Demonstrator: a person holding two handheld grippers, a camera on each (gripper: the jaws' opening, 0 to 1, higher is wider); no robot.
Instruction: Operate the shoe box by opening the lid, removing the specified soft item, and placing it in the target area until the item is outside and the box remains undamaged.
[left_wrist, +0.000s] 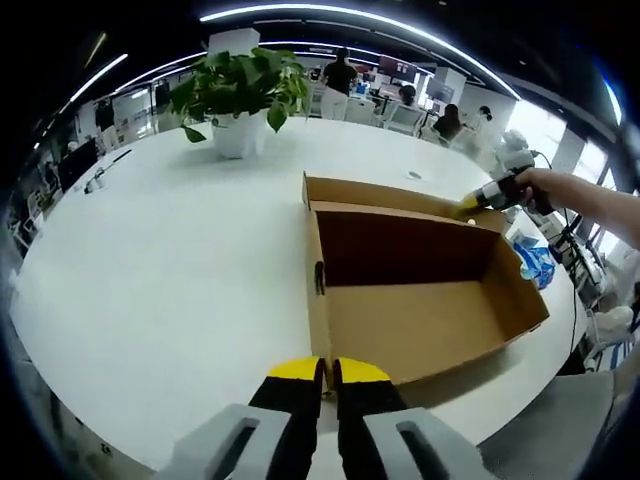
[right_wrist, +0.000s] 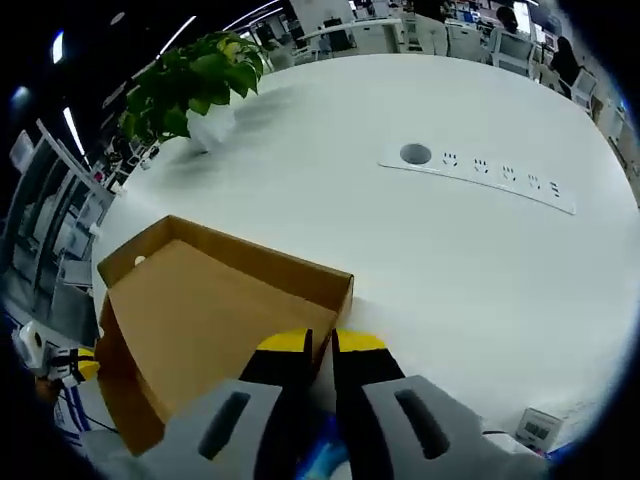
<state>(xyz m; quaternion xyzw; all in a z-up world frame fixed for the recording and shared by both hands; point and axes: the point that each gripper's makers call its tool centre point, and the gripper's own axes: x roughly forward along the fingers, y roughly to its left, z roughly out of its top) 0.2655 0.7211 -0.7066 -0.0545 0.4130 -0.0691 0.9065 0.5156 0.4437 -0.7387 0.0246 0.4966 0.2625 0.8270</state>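
A brown cardboard shoe box (left_wrist: 420, 320) lies open on the round white table (left_wrist: 160, 260), and its inside shows bare cardboard. Its lid (left_wrist: 380, 195) stands folded back at the far side. My left gripper (left_wrist: 328, 372) is at the box's near left corner, its yellow-tipped jaws shut on the wall there. My right gripper (left_wrist: 470, 207), held by a person's hand (left_wrist: 545, 185), grips the lid's right end. In the right gripper view the lid (right_wrist: 210, 310) spreads to the left, and my right gripper (right_wrist: 320, 345) is shut on its edge. A blue soft packet (left_wrist: 533, 262) lies on the table beside the box's right wall.
A potted green plant (left_wrist: 240, 95) (right_wrist: 195, 85) stands at the far side of the table. A socket strip (right_wrist: 480, 170) is set into the tabletop beyond the lid. The table's edge (left_wrist: 560, 350) runs close behind the box's right side. People sit at desks in the background.
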